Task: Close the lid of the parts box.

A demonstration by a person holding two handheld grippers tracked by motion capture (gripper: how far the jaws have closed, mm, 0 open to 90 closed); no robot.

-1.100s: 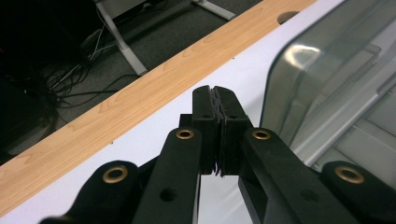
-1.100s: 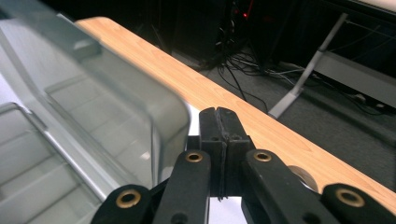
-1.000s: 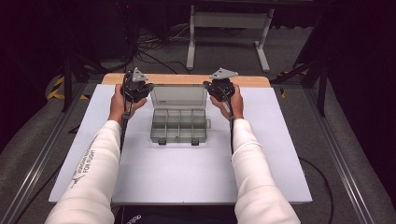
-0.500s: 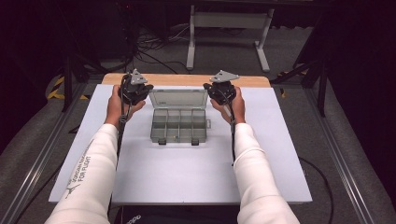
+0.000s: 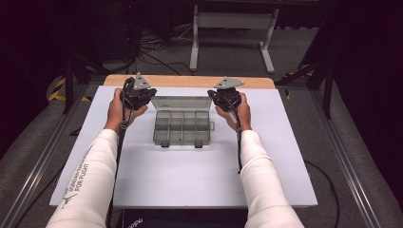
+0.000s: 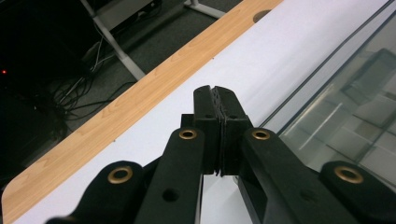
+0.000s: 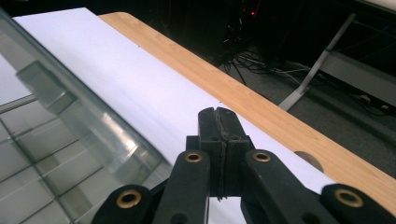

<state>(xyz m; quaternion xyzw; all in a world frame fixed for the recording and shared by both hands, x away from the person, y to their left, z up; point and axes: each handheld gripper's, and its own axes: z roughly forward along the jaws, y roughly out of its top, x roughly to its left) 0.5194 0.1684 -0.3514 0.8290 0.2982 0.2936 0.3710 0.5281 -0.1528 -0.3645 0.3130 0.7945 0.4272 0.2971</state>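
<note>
A clear plastic compartment box [image 5: 183, 126] lies in the middle of the white table top [image 5: 190, 175], its lid [image 5: 181, 102] raised at the back. My left gripper [image 5: 140, 93] is held at the lid's left corner, and in the left gripper view it [image 6: 217, 100] is shut with nothing between its jaws; the clear lid [image 6: 345, 107] runs along its right. My right gripper [image 5: 224, 96] is at the lid's right corner. In the right gripper view it [image 7: 217, 121] is shut and empty, with the lid [image 7: 70, 107] at its left.
A wooden strip [image 5: 190, 81] edges the table's far side. Beyond it stand a white table frame [image 5: 233, 33], loose cables [image 5: 147, 52] on the floor and dark stands. Metal rails [image 5: 354, 175] run along both sides of the table.
Both hands have shifted slightly, staying at the lid's two back corners. The box has not moved.
</note>
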